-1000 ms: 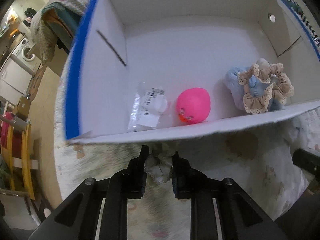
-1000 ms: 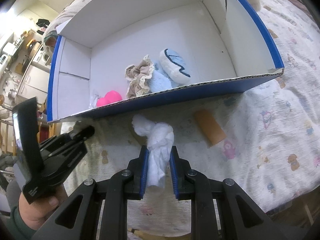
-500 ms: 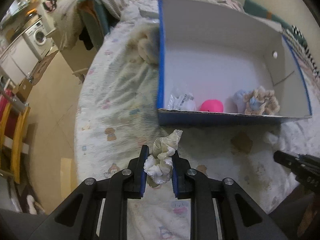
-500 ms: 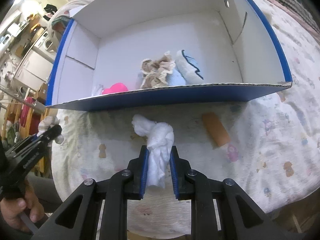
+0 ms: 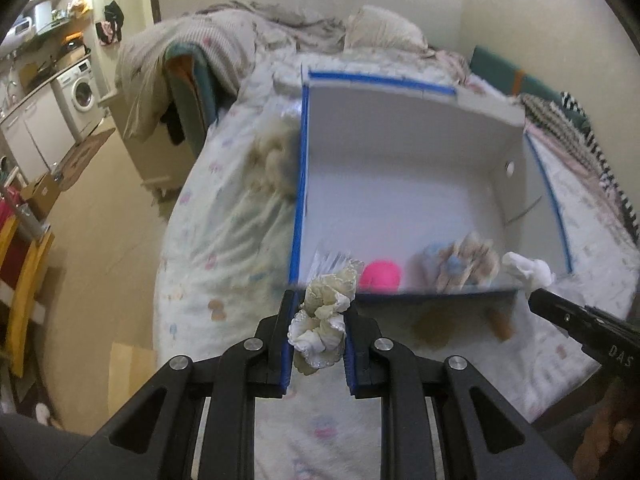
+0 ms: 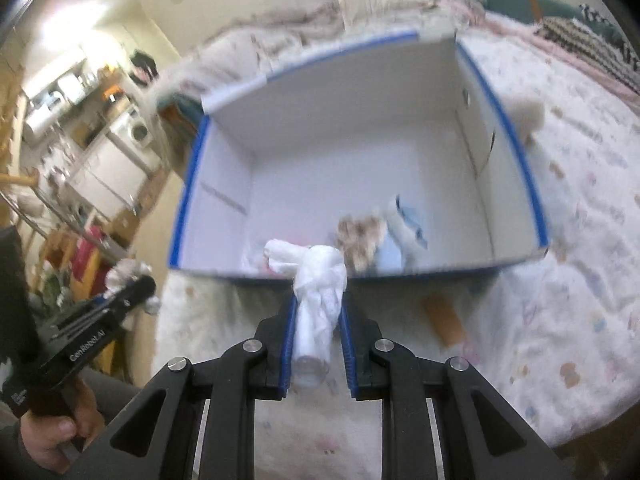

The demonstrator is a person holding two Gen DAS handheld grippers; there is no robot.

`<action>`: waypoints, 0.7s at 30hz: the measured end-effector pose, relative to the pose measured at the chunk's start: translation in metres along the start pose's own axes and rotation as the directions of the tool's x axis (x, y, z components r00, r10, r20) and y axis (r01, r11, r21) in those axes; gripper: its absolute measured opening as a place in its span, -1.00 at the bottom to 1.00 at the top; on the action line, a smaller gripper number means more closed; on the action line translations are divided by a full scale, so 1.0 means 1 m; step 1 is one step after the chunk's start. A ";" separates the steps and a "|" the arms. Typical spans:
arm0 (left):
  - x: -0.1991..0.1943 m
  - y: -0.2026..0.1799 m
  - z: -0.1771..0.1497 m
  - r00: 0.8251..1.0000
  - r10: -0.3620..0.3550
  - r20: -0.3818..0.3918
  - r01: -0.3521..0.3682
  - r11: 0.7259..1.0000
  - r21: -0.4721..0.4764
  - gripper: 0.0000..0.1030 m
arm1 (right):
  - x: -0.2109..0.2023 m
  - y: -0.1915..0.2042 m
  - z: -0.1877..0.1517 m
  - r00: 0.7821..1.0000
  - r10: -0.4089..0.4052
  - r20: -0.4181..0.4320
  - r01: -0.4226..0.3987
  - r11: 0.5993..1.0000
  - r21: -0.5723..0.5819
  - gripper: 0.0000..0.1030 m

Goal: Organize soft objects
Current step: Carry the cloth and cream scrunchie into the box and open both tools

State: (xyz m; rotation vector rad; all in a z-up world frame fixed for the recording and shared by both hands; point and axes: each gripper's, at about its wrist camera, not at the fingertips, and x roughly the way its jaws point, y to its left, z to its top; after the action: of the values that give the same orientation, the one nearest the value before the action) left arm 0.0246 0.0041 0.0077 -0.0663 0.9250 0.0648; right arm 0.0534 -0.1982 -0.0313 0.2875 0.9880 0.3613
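Box (image 5: 400, 168) white inside, blue edges. Pink toy (image 5: 380, 275). Cream-white scrunchie (image 5: 324, 320). White knotted cloth (image 6: 318, 300). Beige-and-light-blue scrunchie (image 5: 466, 264). Bedsheet (image 5: 224, 248) white with pastel cartoon print. Orange-brown tube (image 6: 444, 318).

support: bed (image 5: 224, 240), patterned sheet | on it: blue-edged cardboard box (image 5: 400, 184); fluffy beige toy (image 5: 276, 160); brown roll (image 6: 444, 318); heaped bedding (image 5: 280, 36)

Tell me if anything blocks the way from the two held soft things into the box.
Only the box's near wall. The left gripper holds a cream scrunchie and the right gripper a white cloth, both above that wall. Floor behind the toys is bare.
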 end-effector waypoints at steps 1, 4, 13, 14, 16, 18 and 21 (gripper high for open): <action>-0.002 -0.001 0.006 1.000 -0.007 0.006 0.007 1.000 0.000 -0.65 | -0.005 0.000 0.003 1.000 0.011 0.024 -0.011 1.000 0.007 -0.57; -0.006 -0.008 0.026 0.999 -0.024 0.021 0.023 1.000 0.008 -0.65 | -0.017 -0.003 0.015 0.997 0.026 0.077 -0.027 1.000 0.015 -0.57; 0.018 -0.033 0.071 0.998 -0.061 -0.002 0.061 0.996 0.069 -0.65 | -0.014 -0.012 0.069 0.995 0.025 0.100 -0.025 1.000 0.001 -0.57; 0.022 -0.037 0.074 0.998 -0.062 0.001 0.061 0.995 0.083 -0.65 | -0.011 -0.012 0.074 0.995 0.018 0.098 -0.017 1.000 -0.006 -0.57; 0.030 -0.043 0.079 0.998 -0.067 0.002 0.066 0.992 0.106 -0.64 | -0.002 -0.016 0.079 0.996 0.002 0.092 -0.001 1.000 -0.008 -0.57; 0.045 -0.049 0.079 0.998 -0.067 0.001 0.066 0.990 0.124 -0.64 | 0.010 -0.023 0.076 0.997 -0.006 0.071 0.005 1.000 0.021 -0.57; 0.070 -0.052 0.069 0.998 -0.064 -0.014 0.065 0.989 0.136 -0.64 | 0.029 -0.033 0.065 1.000 -0.008 0.015 0.006 0.996 0.091 -0.57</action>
State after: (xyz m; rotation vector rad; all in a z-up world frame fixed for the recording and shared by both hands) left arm 0.1255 -0.0403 -0.0050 0.0308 0.9336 -0.0592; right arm 0.1292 -0.2199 -0.0324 0.3690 0.9913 0.3074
